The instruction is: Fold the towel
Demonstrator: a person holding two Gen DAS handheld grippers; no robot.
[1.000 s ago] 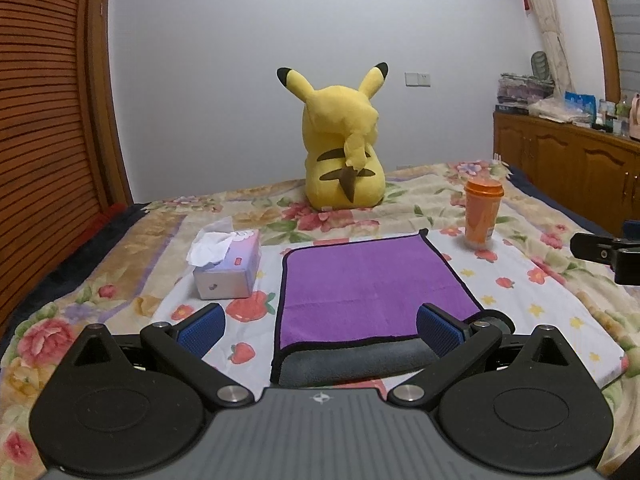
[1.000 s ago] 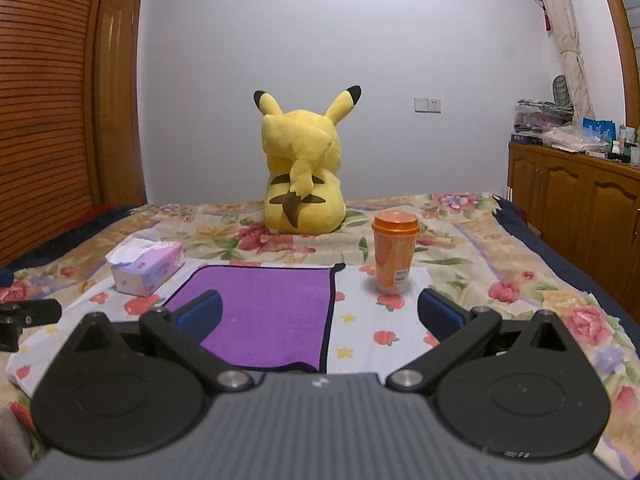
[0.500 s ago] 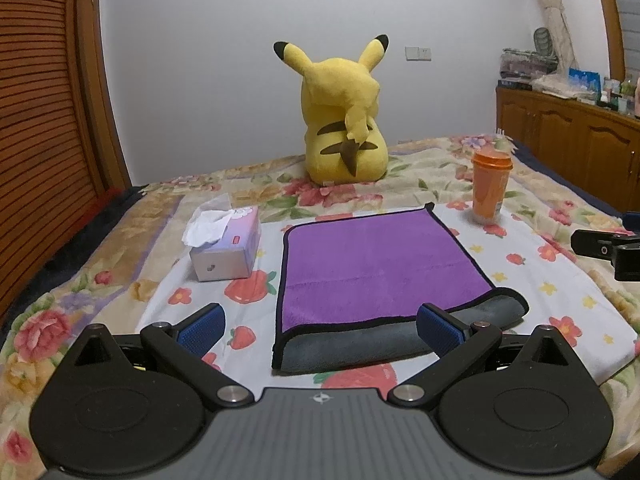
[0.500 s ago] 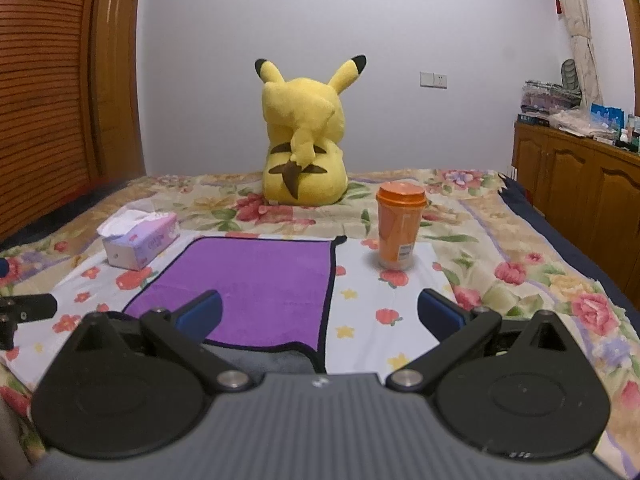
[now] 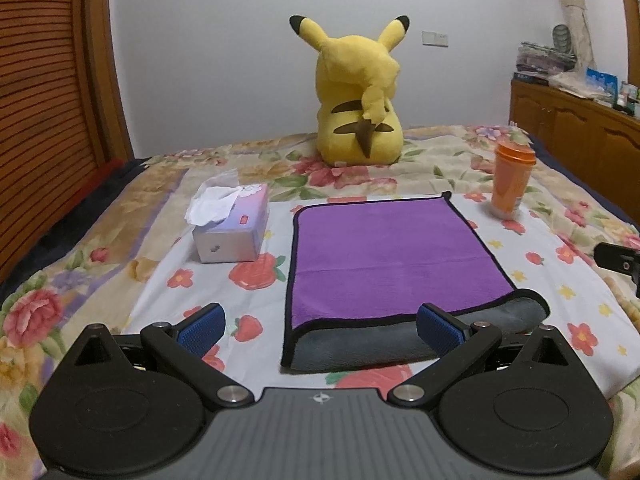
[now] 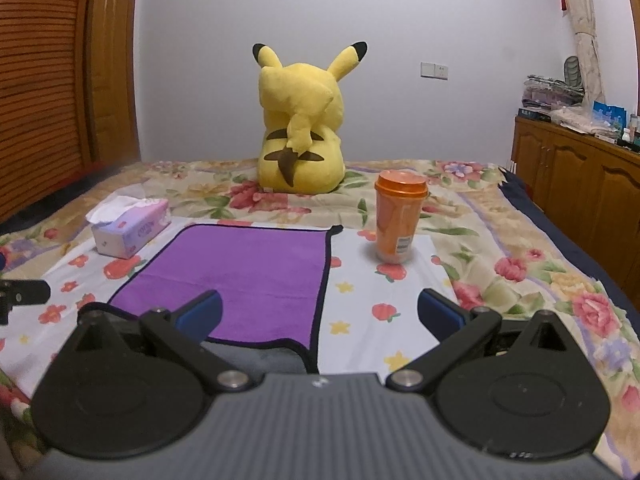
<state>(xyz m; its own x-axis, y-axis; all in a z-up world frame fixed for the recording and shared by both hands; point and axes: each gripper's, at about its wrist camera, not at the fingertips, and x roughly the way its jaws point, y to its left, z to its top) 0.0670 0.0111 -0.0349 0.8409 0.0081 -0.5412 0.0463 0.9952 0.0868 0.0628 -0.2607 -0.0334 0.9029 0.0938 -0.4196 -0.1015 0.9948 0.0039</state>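
A purple towel (image 5: 384, 252) with black trim lies on the bed, folded over so a grey strip of its underside shows along the near edge. It also shows in the right wrist view (image 6: 248, 276). My left gripper (image 5: 320, 330) is open and empty, above the towel's near edge. My right gripper (image 6: 320, 314) is open and empty, above the towel's near right corner. The right gripper's tip shows at the right edge of the left wrist view (image 5: 618, 264).
A tissue box (image 5: 232, 224) stands left of the towel. An orange cup (image 5: 512, 178) stands at its far right. A yellow plush toy (image 5: 358, 96) sits behind. The floral bed cover (image 5: 120, 240) ends at a wooden cabinet (image 6: 580, 192) on the right.
Both grippers have pulled back and risen from the towel. More of the towel and its grey near edge is now in view.
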